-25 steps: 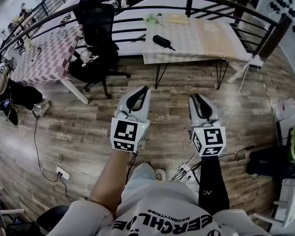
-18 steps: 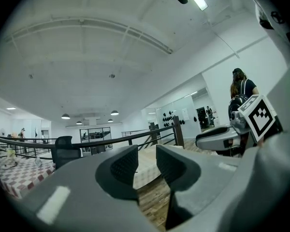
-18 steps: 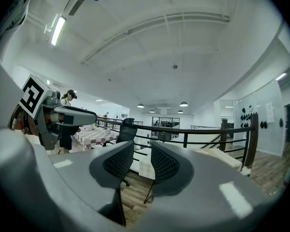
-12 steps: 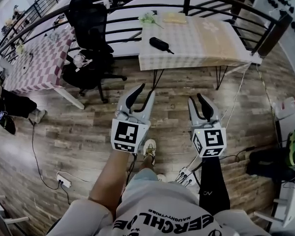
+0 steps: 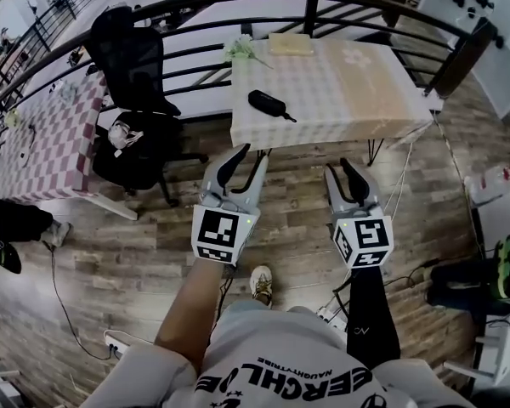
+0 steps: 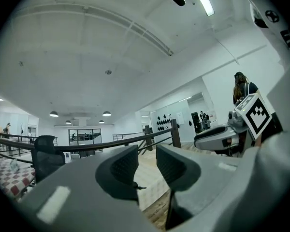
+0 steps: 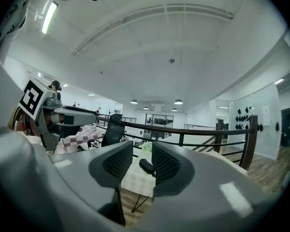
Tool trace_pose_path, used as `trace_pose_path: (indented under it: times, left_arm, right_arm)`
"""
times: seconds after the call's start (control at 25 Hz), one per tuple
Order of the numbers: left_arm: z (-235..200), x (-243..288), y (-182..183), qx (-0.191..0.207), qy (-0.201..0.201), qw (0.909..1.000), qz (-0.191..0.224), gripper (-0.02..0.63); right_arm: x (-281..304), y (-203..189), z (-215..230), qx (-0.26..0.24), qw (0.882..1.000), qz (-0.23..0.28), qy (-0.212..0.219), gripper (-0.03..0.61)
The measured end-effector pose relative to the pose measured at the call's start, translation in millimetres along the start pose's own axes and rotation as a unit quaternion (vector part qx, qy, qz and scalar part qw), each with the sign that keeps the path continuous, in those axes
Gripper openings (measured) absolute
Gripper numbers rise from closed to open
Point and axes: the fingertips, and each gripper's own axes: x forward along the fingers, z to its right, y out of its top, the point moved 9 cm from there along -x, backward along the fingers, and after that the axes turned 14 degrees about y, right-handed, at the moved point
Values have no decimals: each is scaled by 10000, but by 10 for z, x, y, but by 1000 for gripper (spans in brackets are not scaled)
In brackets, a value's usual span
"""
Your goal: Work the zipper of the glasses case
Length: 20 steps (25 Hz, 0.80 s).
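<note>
Approach judged in hand. Left gripper (image 5: 255, 153) and right gripper (image 5: 339, 168) are being held empty, jaws apart, right's just opened wider. Black oblong glasses case (image 5: 268, 104) is lying on checked-cloth table (image 5: 365, 83), well apart; closing in is needed next.

Open wooden floor (image 5: 297, 202) reaches the checked table (image 5: 365, 92) — black railing (image 5: 463, 62) closes its far side, office chair (image 5: 127, 58) at left, glasses case (image 5: 268, 103) on top.

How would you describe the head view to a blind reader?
A person holds the left gripper and right gripper out over a wooden floor, both open and empty, the right's jaws just having opened wider. Ahead, a black glasses case lies on a checked table.
</note>
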Motion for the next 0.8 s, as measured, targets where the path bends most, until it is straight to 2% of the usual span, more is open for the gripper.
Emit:
trace_pose_path:
  times: [0.28, 0.8]
  left_arm:
    - [-435, 445, -122, 22, -47, 10000, 6, 120]
    - [-722, 1025, -212, -23, -54, 10000, -24, 120]
  right_arm:
    - [587, 24, 102, -18, 10000, 11, -32, 156]
    - [1209, 76, 463, -5, 10000, 65, 71, 164]
